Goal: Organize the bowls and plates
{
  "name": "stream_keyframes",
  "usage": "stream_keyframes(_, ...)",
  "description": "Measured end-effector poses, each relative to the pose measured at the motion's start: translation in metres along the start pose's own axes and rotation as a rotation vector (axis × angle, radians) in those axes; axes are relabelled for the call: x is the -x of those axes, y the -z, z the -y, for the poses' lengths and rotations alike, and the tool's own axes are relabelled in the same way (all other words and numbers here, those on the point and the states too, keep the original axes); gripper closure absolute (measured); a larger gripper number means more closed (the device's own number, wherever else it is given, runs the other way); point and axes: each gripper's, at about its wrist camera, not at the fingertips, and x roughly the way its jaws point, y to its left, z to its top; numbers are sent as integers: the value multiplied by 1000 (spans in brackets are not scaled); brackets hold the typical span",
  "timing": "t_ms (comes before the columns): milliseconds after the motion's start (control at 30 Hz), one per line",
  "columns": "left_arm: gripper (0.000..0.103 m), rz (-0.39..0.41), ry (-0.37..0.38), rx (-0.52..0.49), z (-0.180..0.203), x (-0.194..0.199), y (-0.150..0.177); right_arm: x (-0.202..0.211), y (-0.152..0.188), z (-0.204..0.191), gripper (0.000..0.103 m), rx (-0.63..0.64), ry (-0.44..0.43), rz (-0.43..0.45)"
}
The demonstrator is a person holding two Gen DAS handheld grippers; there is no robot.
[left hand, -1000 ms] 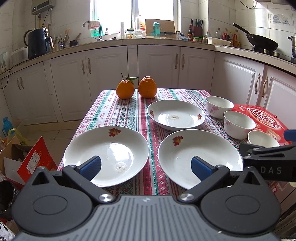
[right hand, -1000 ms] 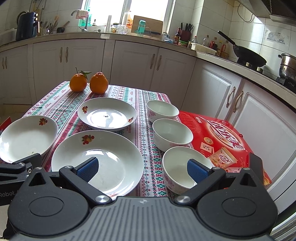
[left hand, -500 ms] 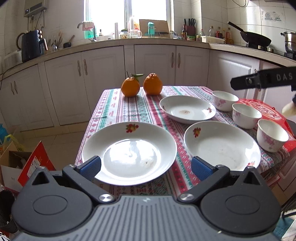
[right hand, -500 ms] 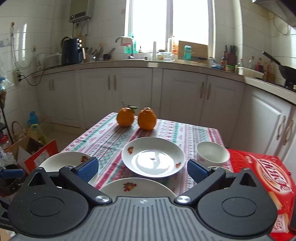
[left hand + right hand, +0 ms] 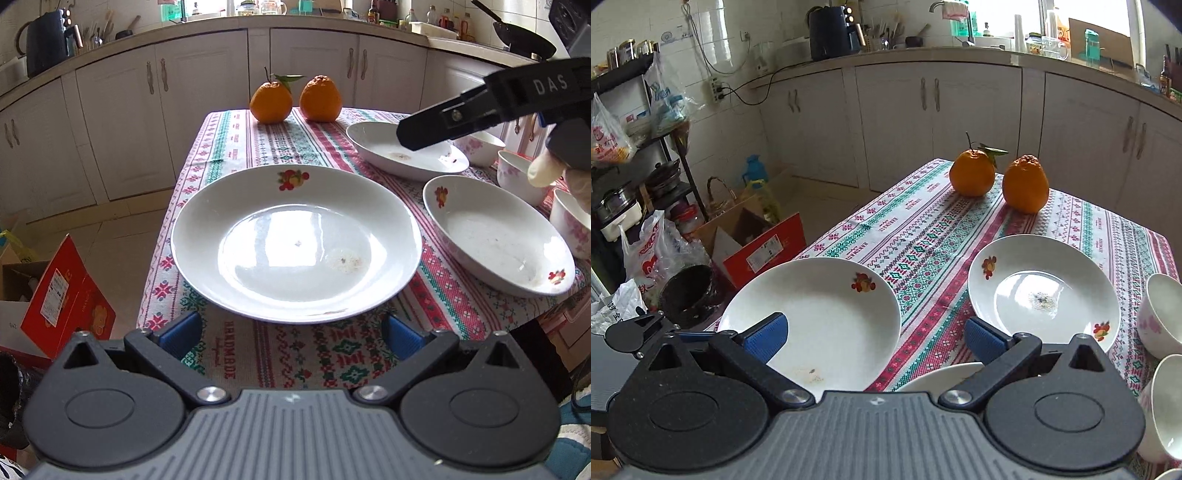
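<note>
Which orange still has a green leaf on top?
The left orange, the one nearer the table's left edge. It keeps a stem with a green leaf; the right orange has only a bumpy bare top.

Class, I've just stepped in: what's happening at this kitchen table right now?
A person holding two handheld grippers is about to sort dishes. The left gripper is open, lined up at the near rim of the big plate. The right gripper is open too, hovering above the table and holding nothing. Two more plates and the bowls are unstacked; two oranges sit behind.
</note>
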Motion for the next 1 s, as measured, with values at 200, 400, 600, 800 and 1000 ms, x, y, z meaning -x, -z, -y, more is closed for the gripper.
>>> stream_keyframes(200, 0, 3, 24, -23, -8, -7, 5, -30, -11, 3, 0, 29, -33, -62)
stream_keyframes(400, 0, 24, 28, -37, -9, -7, 5, -61, -23, 4, 0, 72, -86, -128)
stream_keyframes(600, 0, 34, 39, -43, -13, -7, 5, -99, -31, 10, 0, 87, -165, -209)
stream_keyframes(800, 1, 37, 56, -50, -17, -7, 1, -117, -33, 12, 17, 73, -218, -258)
stream_keyframes(1000, 1, 52, 87, -92, -16, -3, 2, -127, -34, 13, 25, 77, -247, -284)
